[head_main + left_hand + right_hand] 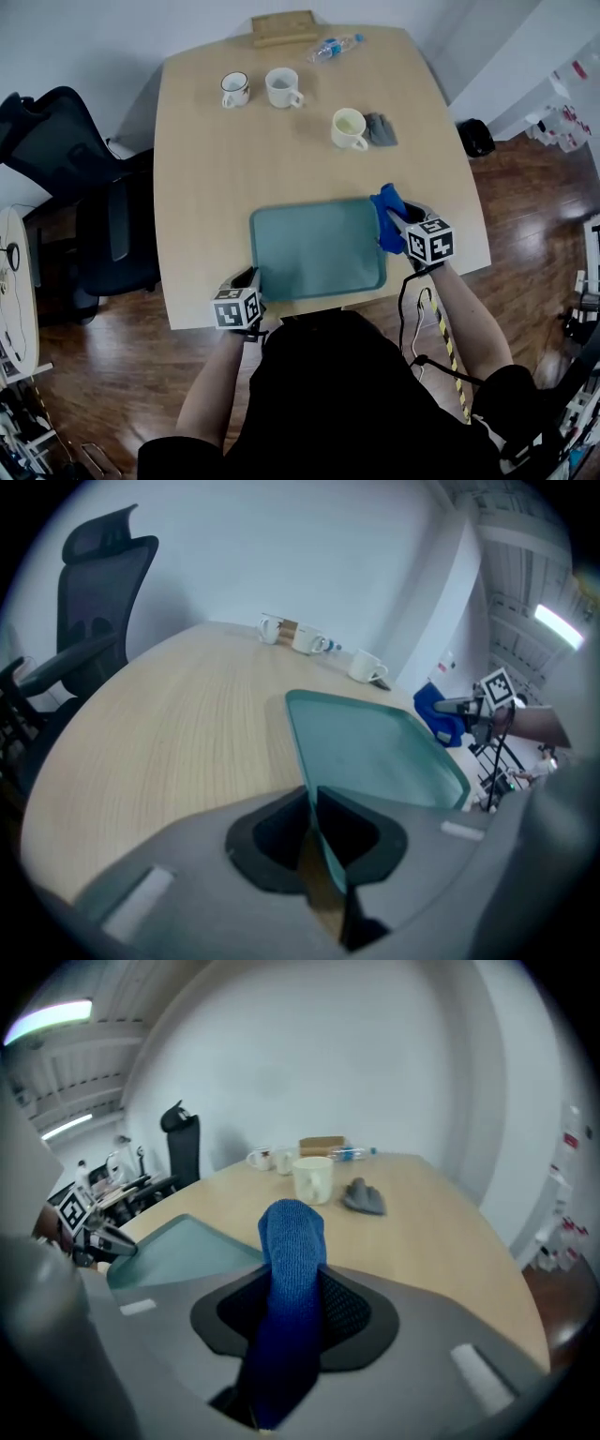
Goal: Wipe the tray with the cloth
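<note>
A teal tray (pixel 319 248) lies flat on the wooden table near the front edge. My left gripper (pixel 249 279) is at its near left corner, and in the left gripper view the tray's rim (pixel 375 742) runs between the jaws of that gripper (pixel 314 799), which is shut on it. My right gripper (pixel 394 227) is at the tray's right edge, shut on a blue cloth (pixel 386 208). In the right gripper view the cloth (pixel 292 1241) stands up out of the gripper (pixel 292 1283), with the tray (pixel 178 1246) to its left.
At the back of the table (pixel 216 169) stand two white mugs (pixel 234 89) (pixel 282 87), a cream mug (pixel 349 128) beside a grey cloth (pixel 380 128), a plastic bottle (pixel 333 47) and a wooden block (pixel 283 28). A black office chair (pixel 103 225) is at the left.
</note>
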`<action>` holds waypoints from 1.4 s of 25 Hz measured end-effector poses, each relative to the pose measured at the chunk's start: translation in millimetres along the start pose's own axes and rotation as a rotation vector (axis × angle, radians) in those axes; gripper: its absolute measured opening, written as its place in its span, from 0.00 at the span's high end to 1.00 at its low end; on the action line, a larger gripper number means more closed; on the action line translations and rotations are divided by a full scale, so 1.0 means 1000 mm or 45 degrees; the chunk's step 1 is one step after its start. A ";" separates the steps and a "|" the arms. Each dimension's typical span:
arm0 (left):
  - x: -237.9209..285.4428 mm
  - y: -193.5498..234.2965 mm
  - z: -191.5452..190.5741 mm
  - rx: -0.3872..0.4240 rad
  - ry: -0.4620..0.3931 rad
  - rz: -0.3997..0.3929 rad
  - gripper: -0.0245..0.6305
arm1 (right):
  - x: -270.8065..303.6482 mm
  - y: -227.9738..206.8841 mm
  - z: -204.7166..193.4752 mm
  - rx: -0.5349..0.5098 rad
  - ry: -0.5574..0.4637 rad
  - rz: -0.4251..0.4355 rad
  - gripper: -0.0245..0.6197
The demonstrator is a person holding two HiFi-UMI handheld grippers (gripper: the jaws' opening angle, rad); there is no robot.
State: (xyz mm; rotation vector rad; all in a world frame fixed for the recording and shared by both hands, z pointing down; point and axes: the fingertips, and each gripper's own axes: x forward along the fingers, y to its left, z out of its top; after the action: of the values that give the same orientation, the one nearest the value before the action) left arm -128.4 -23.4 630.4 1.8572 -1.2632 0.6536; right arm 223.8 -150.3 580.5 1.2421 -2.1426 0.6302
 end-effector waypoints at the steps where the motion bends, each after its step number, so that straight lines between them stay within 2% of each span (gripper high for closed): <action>1: 0.000 0.000 0.000 0.003 -0.001 0.000 0.91 | -0.009 -0.015 -0.009 0.061 0.008 -0.059 0.75; 4: 0.000 0.001 0.001 0.001 -0.004 0.001 0.91 | -0.030 -0.056 -0.035 0.172 0.036 -0.236 0.75; 7: 0.000 0.000 0.002 -0.002 -0.002 -0.003 0.91 | -0.043 -0.076 -0.052 0.211 0.070 -0.325 0.75; 10: -0.001 0.000 0.002 -0.005 0.002 -0.009 0.91 | -0.044 -0.080 -0.065 0.188 0.108 -0.360 0.75; 15: 0.001 -0.001 0.004 -0.007 0.007 -0.023 0.91 | -0.031 -0.075 -0.076 0.227 0.144 -0.329 0.71; 18: 0.001 0.000 0.003 -0.009 0.007 -0.034 0.90 | -0.037 -0.072 -0.070 0.253 0.120 -0.360 0.69; 21: -0.001 0.001 0.006 0.014 -0.055 -0.033 0.89 | -0.061 -0.066 -0.060 0.291 0.035 -0.433 0.69; 26: -0.014 0.014 0.008 -0.008 -0.135 -0.052 0.81 | -0.107 -0.039 -0.055 0.372 -0.088 -0.528 0.69; 28: -0.027 0.023 0.015 -0.005 -0.217 -0.039 0.80 | -0.120 -0.020 -0.053 0.386 -0.124 -0.542 0.72; 31: -0.058 0.031 0.020 0.036 -0.360 0.003 0.84 | -0.136 0.019 -0.049 0.387 -0.175 -0.505 0.75; 35: -0.098 0.010 0.006 0.130 -0.431 0.002 0.87 | -0.158 0.076 -0.057 0.389 -0.222 -0.391 0.77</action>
State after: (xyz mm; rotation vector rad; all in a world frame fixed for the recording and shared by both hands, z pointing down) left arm -174.5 21.5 555.6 2.1150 -1.4675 0.4217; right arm 233.7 17.9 505.3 1.8082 -1.9791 0.7561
